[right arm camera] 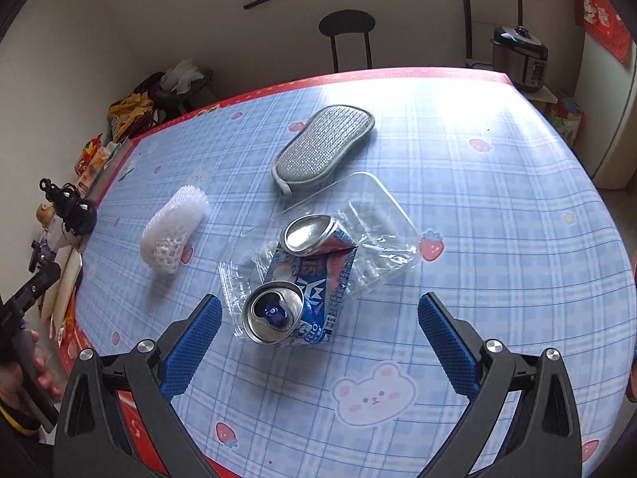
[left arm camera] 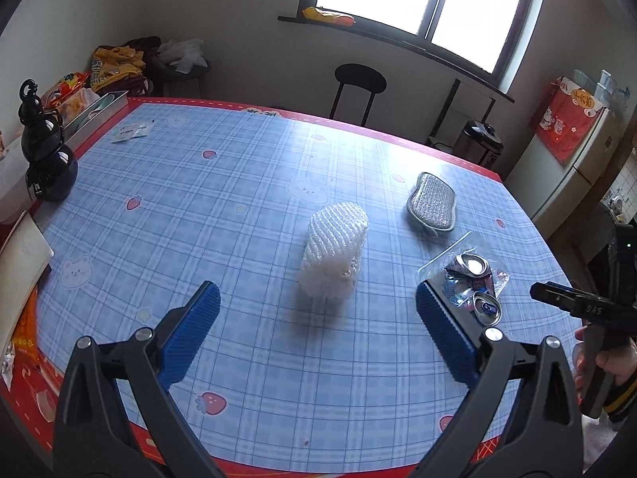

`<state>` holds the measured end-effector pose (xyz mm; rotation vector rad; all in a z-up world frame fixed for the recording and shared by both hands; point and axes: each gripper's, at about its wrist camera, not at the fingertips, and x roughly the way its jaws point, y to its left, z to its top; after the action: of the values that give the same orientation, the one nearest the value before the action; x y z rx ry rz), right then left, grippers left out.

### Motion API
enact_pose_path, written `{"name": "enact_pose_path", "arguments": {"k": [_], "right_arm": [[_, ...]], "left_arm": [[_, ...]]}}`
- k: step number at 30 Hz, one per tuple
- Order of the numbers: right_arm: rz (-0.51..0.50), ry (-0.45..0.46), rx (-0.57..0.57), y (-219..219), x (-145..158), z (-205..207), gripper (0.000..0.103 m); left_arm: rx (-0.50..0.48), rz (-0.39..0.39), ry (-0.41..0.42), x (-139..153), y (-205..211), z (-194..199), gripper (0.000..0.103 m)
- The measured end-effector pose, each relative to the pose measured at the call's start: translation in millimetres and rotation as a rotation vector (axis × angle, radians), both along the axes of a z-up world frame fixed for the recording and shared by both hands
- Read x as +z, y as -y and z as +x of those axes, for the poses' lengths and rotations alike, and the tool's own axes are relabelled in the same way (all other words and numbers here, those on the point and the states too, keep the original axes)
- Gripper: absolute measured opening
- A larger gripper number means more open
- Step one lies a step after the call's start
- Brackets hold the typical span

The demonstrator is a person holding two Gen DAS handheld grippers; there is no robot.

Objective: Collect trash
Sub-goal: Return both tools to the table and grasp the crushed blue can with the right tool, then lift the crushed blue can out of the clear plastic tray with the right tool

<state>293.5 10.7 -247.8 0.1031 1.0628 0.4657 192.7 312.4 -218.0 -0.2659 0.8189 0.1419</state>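
Blue checked cloth with strawberries and bears covers the desk [left arm camera: 207, 215], red along its edges, under a bright window. Near the middle lies a white foam net [left arm camera: 333, 255]; a grey scrubber [left arm camera: 432, 201] rests well apart from it, toward the far side. Just beside the scrubber, a crushed can [right arm camera: 296, 279] lies on a clear plastic bag [right arm camera: 382, 239]. Left claw [left arm camera: 318, 318] is released, hanging above the desk just short of the net. Right claw [right arm camera: 320, 326] is also released, its blue pads either side of the can without touching it.
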Motion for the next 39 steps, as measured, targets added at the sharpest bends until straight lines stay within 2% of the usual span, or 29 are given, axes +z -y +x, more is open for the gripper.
{"name": "enact_pose_path", "arguments": {"k": [7,9,14,23,29,30,32,39], "right_arm": [[0.035,-0.098,-0.081,-11,-41,10,0.090],[0.058,-0.108,-0.111,-8,-47,11,0.083],[0.128,-0.151,-0.129,-7,-59,15,0.069],[0.244,-0.216,-0.155,-8,-69,13,0.053],[0.266,-0.166,-0.140,-6,-49,5,0.051],[0.261,-0.150,-0.138,-6,-43,4,0.042],[0.264,-0.127,-0.127,-7,-33,2,0.038],[0.148,-0.024,-0.040,-20,-8,-10,0.034]], "left_arm": [[-0.052,-0.014,-0.036,-15,-16,10,0.097],[-0.061,-0.015,-0.045,-18,-18,13,0.097],[-0.094,-0.019,-0.050,-19,-18,21,0.097],[-0.144,-0.024,-0.048,-17,-10,27,0.097],[-0.133,-0.031,-0.044,-17,-11,24,0.097],[-0.132,-0.033,-0.043,-17,-11,24,0.097],[-0.131,-0.036,-0.042,-16,-11,23,0.097],[-0.132,-0.048,-0.039,-16,-7,22,0.097]]}}
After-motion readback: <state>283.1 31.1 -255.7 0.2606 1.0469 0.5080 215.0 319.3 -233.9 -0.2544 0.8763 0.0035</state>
